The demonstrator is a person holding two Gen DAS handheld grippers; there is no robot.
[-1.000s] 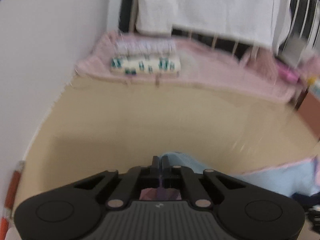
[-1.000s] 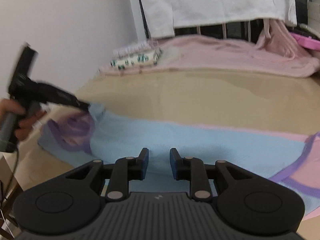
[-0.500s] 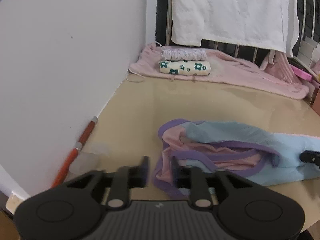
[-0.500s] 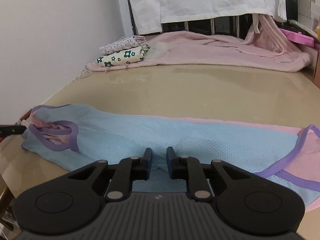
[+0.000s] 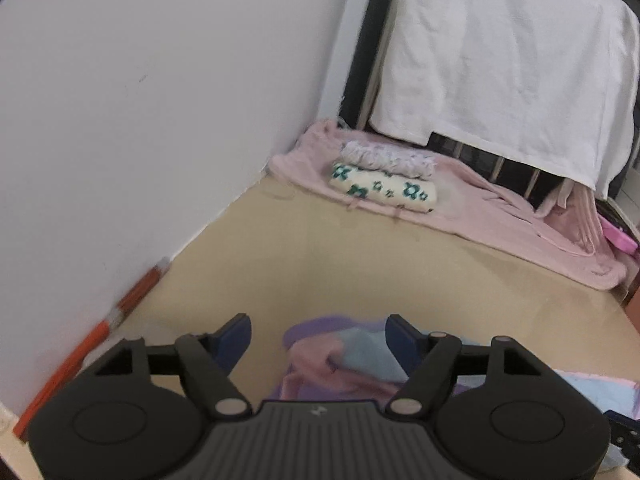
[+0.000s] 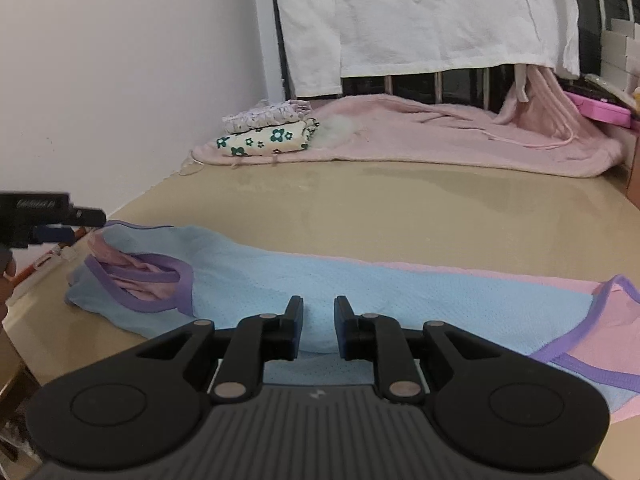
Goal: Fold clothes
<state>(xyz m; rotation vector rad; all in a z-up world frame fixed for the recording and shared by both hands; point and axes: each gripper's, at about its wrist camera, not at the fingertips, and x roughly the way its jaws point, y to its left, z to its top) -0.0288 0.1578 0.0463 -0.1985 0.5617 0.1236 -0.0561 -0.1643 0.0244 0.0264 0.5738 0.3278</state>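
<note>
In the left wrist view the left hand-held gripper (image 5: pixel 318 334) is opening, its jaws spread around the garment's (image 5: pixel 340 364) collar end on the table (image 5: pixel 360 264) without pressing it, while in the right wrist view the right hand-held gripper (image 6: pixel 318 322) hovers with narrowly parted jaws, gripping nothing, over the garment's middle.

The middle of the tabletop (image 6: pixel 400 208) is bare and gives free passage across the frame. At the lower part the blue garment (image 6: pixel 320 280) lies long from left to right. At the upper edge a pink blanket (image 6: pixel 460 136) and two folded clothes (image 6: pixel 268 136) block the way. The white wall (image 6: pixel 120 80) closes the left side, with an orange stick (image 5: pixel 80 356) along it.
</note>
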